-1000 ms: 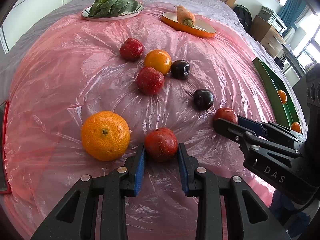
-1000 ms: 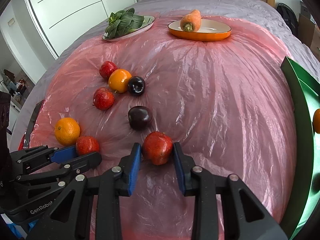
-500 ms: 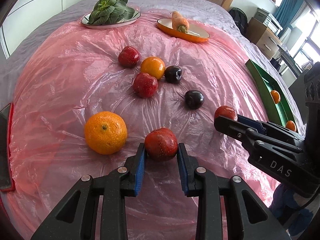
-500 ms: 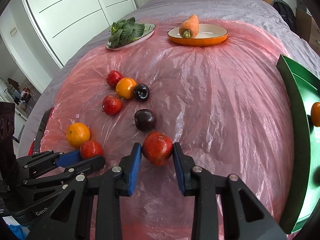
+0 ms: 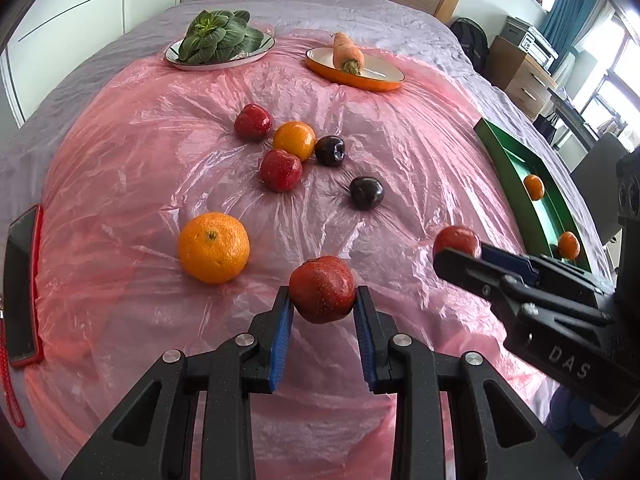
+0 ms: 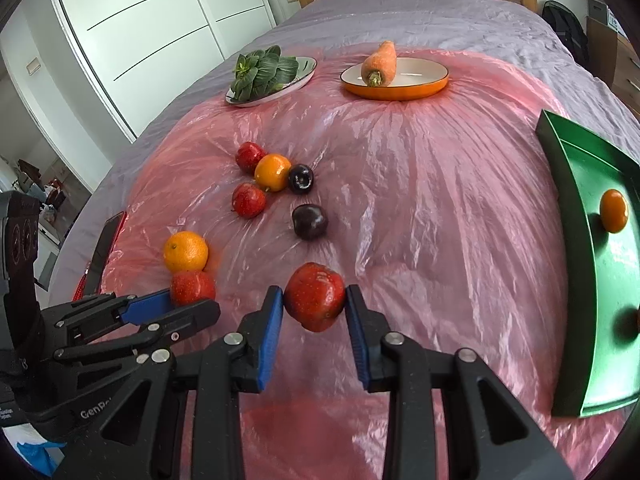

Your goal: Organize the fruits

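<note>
My left gripper [image 5: 322, 304] is shut on a red apple [image 5: 322, 289], lifted off the pink plastic sheet [image 5: 400, 152]. My right gripper [image 6: 315, 307] is shut on another red apple [image 6: 315, 297], also held above the sheet. Each gripper shows in the other's view: the right one [image 5: 460, 250] with its apple [image 5: 456, 240], the left one [image 6: 188, 300] with its apple [image 6: 192, 286]. On the sheet lie a large orange [image 5: 213, 247], two red apples [image 5: 281, 170] [image 5: 253, 122], a small orange [image 5: 294, 140] and two dark plums [image 5: 366, 192] [image 5: 330, 151].
A green tray [image 6: 576, 240] at the right holds oranges [image 6: 614, 211]. At the far end stand a plate of leafy greens [image 5: 218, 42] and an orange dish with a carrot [image 5: 352, 64]. A phone in a red case [image 5: 22, 292] lies at the left edge.
Both grippers have risen with their apples, which now hang clear of the sheet. The fruits on the sheet look smaller and farther below. Neither grip has changed.
</note>
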`<action>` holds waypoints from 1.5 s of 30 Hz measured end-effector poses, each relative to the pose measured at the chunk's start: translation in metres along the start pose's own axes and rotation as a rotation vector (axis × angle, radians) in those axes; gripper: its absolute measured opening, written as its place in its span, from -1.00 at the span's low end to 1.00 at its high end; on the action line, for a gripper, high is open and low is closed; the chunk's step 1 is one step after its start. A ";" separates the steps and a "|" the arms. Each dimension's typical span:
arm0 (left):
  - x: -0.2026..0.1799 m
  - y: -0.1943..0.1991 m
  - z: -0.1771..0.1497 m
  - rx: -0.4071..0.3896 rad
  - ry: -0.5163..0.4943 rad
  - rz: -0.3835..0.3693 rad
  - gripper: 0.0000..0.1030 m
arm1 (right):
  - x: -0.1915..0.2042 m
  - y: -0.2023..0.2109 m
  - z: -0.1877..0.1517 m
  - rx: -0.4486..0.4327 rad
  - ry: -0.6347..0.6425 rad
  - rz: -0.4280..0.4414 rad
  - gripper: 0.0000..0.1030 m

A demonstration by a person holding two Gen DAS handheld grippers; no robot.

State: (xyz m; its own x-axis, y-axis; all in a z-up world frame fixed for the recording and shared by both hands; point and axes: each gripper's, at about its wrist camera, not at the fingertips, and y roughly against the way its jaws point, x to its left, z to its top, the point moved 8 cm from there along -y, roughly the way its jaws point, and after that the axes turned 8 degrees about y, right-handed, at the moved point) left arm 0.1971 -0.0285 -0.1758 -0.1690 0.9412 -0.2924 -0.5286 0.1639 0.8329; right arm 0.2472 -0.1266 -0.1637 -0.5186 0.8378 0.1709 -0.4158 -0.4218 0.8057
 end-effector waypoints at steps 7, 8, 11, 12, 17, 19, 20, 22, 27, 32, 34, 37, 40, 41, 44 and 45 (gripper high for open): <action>-0.006 0.012 -0.009 -0.008 -0.003 -0.006 -0.50 | 0.007 0.018 -0.023 0.005 0.000 0.001 0.08; -0.007 0.014 -0.011 -0.009 -0.005 -0.007 -0.50 | 0.008 0.021 -0.026 0.005 0.000 0.002 0.08; -0.011 0.020 -0.016 -0.010 -0.013 -0.011 -0.50 | 0.011 0.030 -0.035 0.003 -0.005 0.005 0.08; -0.013 0.022 -0.019 -0.009 -0.017 -0.013 -0.50 | 0.012 0.034 -0.040 0.004 -0.006 0.005 0.08; -0.019 0.033 -0.030 -0.008 -0.039 -0.013 -0.50 | 0.017 0.049 -0.059 0.005 -0.013 0.013 0.08; -0.021 0.037 -0.034 -0.007 -0.046 -0.014 -0.50 | 0.018 0.055 -0.067 0.004 -0.015 0.014 0.08; -0.023 0.039 -0.036 -0.007 -0.051 -0.015 -0.50 | 0.018 0.059 -0.072 0.003 -0.018 0.015 0.08; -0.027 0.044 -0.040 -0.009 -0.060 -0.016 -0.50 | 0.018 0.065 -0.077 0.001 -0.017 0.010 0.08; -0.042 0.053 -0.050 -0.010 -0.092 -0.022 -0.50 | 0.009 0.087 -0.092 -0.016 -0.035 -0.006 0.08; -0.060 0.059 -0.057 -0.006 -0.126 -0.030 -0.49 | -0.006 0.107 -0.108 -0.030 -0.066 -0.028 0.08; -0.067 0.061 -0.060 -0.004 -0.141 -0.031 -0.49 | -0.014 0.114 -0.115 -0.036 -0.083 -0.036 0.08; -0.078 0.064 -0.064 -0.002 -0.163 -0.031 -0.49 | -0.025 0.124 -0.124 -0.048 -0.105 -0.046 0.08; -0.089 0.065 -0.068 0.003 -0.187 -0.028 -0.49 | -0.036 0.133 -0.132 -0.061 -0.121 -0.057 0.08; -0.093 0.066 -0.069 0.004 -0.195 -0.027 -0.49 | -0.040 0.136 -0.135 -0.065 -0.129 -0.059 0.08; -0.105 0.067 -0.073 0.011 -0.219 -0.028 -0.49 | -0.051 0.143 -0.142 -0.079 -0.155 -0.064 0.08; -0.111 0.067 -0.076 0.015 -0.231 -0.030 -0.49 | -0.056 0.146 -0.145 -0.085 -0.164 -0.067 0.08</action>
State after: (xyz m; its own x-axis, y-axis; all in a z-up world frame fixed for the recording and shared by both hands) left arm 0.1176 -0.1441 -0.1230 0.0424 0.9781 -0.2037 -0.5175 0.1959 0.8330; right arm 0.1071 -0.2850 -0.1378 -0.3618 0.9072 0.2147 -0.5101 -0.3854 0.7689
